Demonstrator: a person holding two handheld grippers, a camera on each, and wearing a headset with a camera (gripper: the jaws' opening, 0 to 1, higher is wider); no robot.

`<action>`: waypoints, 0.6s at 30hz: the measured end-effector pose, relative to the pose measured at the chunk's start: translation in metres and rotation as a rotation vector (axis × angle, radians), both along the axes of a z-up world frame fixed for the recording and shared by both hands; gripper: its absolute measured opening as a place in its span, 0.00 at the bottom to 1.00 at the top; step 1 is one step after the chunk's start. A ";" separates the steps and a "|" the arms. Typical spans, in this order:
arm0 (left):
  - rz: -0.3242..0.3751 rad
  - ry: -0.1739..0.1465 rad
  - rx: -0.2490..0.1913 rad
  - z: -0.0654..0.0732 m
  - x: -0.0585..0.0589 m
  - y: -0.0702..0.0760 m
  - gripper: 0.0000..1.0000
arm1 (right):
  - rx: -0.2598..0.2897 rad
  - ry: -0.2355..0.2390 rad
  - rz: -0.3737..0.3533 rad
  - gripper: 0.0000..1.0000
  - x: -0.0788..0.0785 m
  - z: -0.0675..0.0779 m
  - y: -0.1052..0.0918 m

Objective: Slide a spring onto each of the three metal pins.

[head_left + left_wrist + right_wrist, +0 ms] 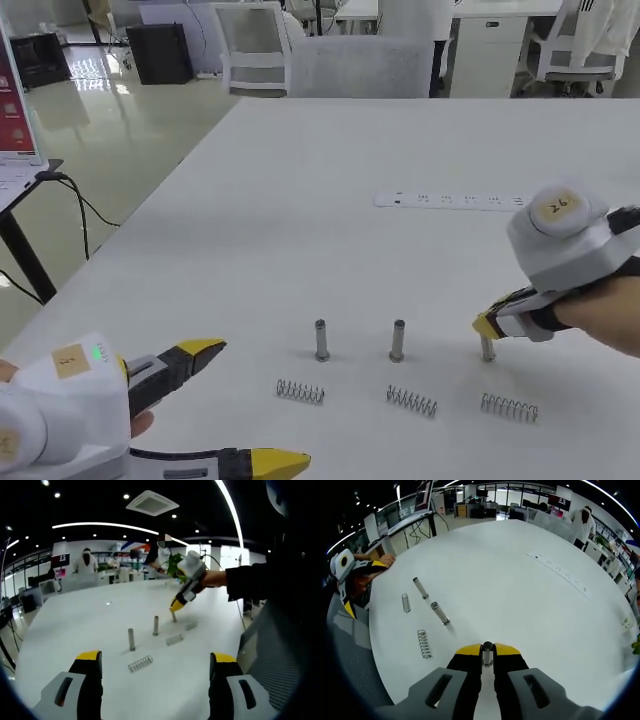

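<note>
Three short metal pins stand in a row on the white table: the left pin (321, 340), the middle pin (398, 340) and the right pin (488, 349). In front of each lies a spring: left spring (300, 391), middle spring (412, 401), right spring (509, 407). My right gripper (487, 325) is shut on the top of the right pin (487, 653), which shows between its yellow tips (487, 650). At the near left my left gripper (245, 405) stands open and holds nothing, short of the left spring (140, 663); its jaws (156, 657) face the row.
A white power strip (452, 200) lies farther back on the table. The table's left edge (120, 240) drops to the floor with a cable. Chairs (255, 45) and desks stand beyond the far edge. People stand in the background of the gripper views.
</note>
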State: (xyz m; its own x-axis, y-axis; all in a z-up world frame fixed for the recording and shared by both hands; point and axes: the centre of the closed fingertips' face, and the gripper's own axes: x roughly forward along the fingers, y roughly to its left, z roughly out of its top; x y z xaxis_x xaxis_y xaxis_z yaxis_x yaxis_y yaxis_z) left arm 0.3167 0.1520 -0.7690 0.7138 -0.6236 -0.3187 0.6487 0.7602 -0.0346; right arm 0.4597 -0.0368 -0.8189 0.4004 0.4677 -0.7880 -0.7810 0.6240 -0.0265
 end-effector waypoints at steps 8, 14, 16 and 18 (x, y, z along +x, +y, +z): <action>0.004 -0.005 0.004 0.001 0.000 0.002 0.85 | 0.017 -0.011 -0.006 0.05 -0.006 0.001 -0.004; 0.005 -0.007 0.005 0.002 0.000 0.002 0.85 | 0.023 -0.021 0.001 0.05 -0.007 0.001 -0.004; 0.004 -0.007 0.006 0.002 -0.001 0.002 0.85 | 0.023 -0.024 0.003 0.05 -0.008 0.002 -0.003; 0.003 -0.007 0.007 0.002 -0.001 0.002 0.85 | 0.023 -0.029 0.004 0.05 -0.008 0.002 -0.003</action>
